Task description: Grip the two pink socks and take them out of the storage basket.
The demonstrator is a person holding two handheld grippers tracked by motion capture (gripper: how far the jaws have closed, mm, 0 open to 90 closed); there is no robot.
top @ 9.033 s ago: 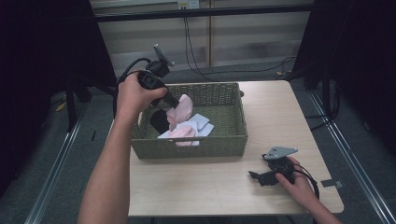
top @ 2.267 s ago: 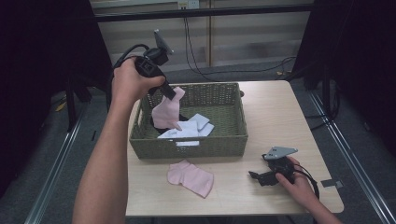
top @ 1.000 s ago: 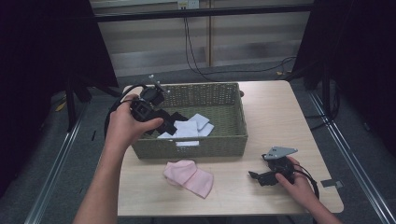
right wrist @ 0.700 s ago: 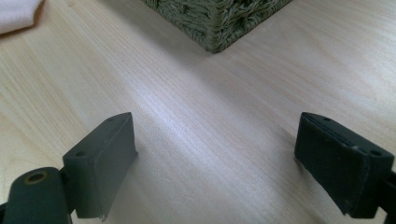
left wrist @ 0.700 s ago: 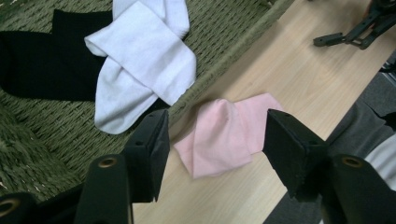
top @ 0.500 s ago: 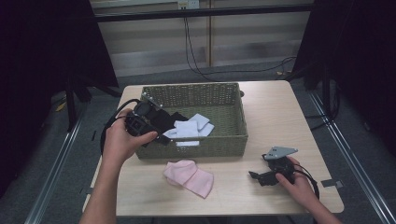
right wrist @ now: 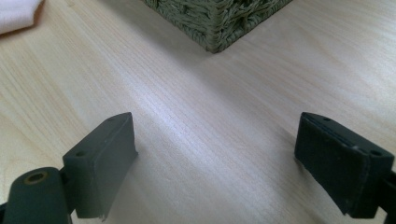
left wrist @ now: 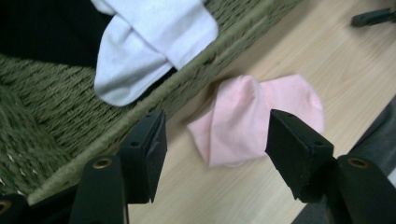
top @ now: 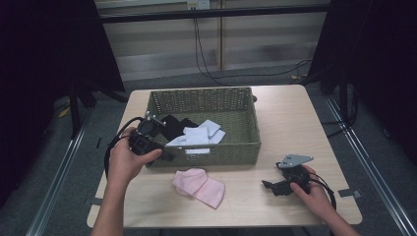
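The left gripper (top: 169, 156) hangs at the wicker basket's (top: 206, 153) front-left corner, its jaws spread and just opened wider, nothing between them. The pink sock (top: 199, 186) lies on the table just in front of the basket — clear of the wall. The right gripper (top: 268, 185) rests well off the basket's front-right corner, jaws wide apart and empty.

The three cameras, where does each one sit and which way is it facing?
High view: above the person's side, looking forward and down on the table; forearms, left gripper, right gripper.
Left gripper view: rides that gripper, its open jaws toward the pink sock beside the basket.
Right gripper view: low over the tabletop, open jaws, basket corner ahead.
Shared: basket, sock.
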